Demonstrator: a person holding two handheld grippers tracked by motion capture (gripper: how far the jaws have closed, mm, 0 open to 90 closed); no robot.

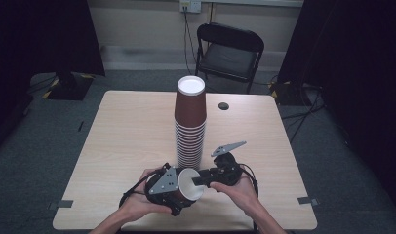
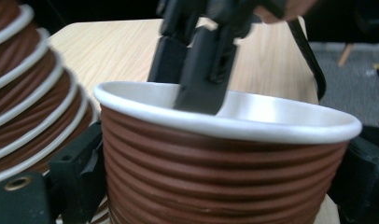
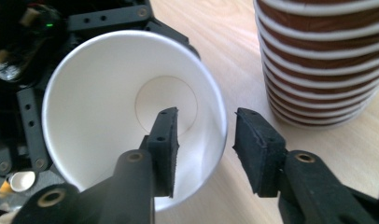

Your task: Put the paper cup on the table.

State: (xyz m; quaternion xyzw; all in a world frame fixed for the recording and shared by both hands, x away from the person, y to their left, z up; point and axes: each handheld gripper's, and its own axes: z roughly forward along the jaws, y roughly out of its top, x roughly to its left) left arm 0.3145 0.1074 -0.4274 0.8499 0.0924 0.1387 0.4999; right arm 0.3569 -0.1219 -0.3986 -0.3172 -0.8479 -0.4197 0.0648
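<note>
Cup handed between two grippers at the table's near edge

The left gripper (image 1: pixel 179 187) clamps the ribbed brown paper cup (image 1: pixel 190 184) beside the cup stack (image 1: pixel 190 122); the right gripper (image 3: pixel 204 140) straddles its rim, jaws parted, one inside. No writing legible.

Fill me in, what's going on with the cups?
A person works two handheld grippers at a table. The left gripper clamps a single brown paper cup by its ribbed sides. The right gripper straddles that cup's rim, jaws apart, not pressing. A tall stack of cups stands just behind.
</note>
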